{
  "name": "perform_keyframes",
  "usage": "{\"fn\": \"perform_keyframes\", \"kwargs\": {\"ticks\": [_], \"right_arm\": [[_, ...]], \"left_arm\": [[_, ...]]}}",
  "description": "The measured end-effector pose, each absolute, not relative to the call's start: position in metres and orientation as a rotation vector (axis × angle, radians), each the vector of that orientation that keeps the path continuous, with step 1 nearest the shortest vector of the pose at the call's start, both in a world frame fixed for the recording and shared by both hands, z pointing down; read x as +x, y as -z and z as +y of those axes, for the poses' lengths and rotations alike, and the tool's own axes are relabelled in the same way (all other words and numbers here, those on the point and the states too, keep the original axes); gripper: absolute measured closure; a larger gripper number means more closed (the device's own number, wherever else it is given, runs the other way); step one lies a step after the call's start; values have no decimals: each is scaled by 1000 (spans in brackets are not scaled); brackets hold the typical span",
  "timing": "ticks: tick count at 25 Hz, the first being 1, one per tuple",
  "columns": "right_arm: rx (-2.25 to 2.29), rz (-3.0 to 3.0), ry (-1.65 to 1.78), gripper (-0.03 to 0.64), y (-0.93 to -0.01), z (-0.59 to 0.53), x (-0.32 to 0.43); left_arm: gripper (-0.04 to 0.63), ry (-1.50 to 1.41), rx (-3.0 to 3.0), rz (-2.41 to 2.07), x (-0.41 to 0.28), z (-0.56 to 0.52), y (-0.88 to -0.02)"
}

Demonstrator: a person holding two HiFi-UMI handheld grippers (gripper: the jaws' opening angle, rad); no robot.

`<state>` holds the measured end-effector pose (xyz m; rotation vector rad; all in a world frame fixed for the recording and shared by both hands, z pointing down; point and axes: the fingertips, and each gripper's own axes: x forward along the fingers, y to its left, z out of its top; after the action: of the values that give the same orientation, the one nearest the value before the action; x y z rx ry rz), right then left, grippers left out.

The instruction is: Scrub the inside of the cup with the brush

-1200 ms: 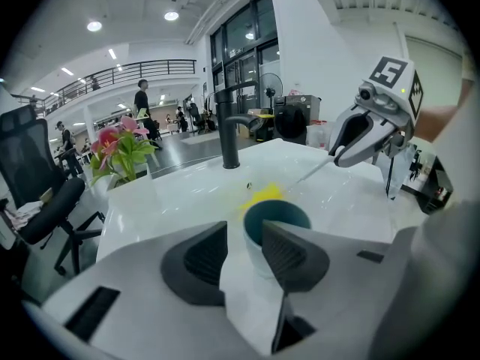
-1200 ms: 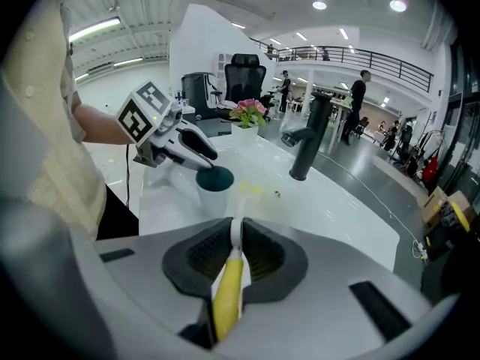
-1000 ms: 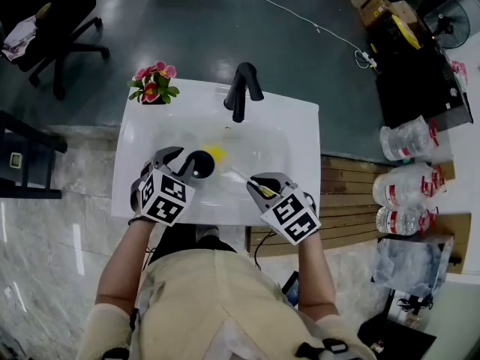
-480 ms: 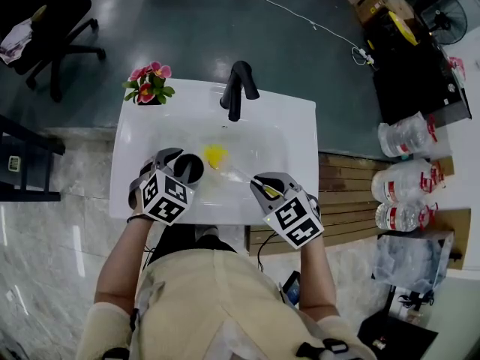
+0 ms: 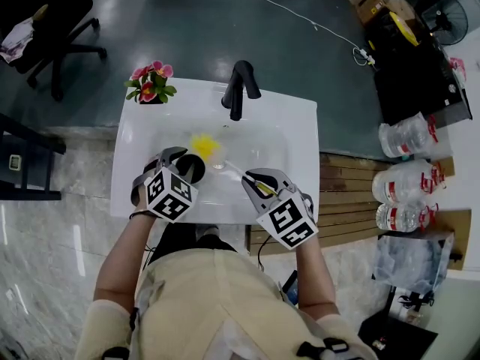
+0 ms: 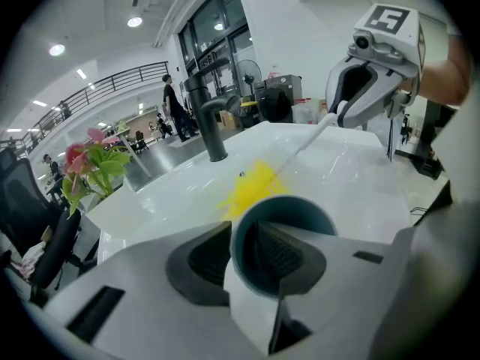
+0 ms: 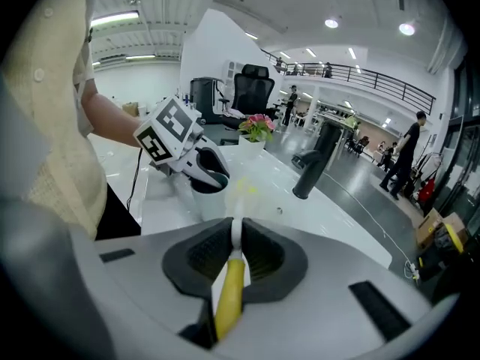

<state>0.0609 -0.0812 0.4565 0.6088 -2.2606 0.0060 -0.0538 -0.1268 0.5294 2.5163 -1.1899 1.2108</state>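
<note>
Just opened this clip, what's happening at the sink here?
A person at a white sink works two handheld grippers. The left gripper pinches the wall of a cup, one jaw inside, one outside; its jaws have just been closing on it. The right gripper clamps a brush by its yellow handle. The bristle head hangs over the basin just beyond the cup's mouth, not inside it.
</note>
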Motion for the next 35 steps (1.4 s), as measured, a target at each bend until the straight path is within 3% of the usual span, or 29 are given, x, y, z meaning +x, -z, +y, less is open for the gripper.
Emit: {"fn": "perform_keyframes", "kwargs": {"ticks": [15, 35], "right_arm": [[575, -2126, -79, 568, -493, -61, 76], [751, -2057, -28, 568, -457, -71, 96]], "left_arm": [[469, -1283, 2554, -1145, -45, -126, -533], [468, -925, 2521, -1387, -74, -124, -480]]}}
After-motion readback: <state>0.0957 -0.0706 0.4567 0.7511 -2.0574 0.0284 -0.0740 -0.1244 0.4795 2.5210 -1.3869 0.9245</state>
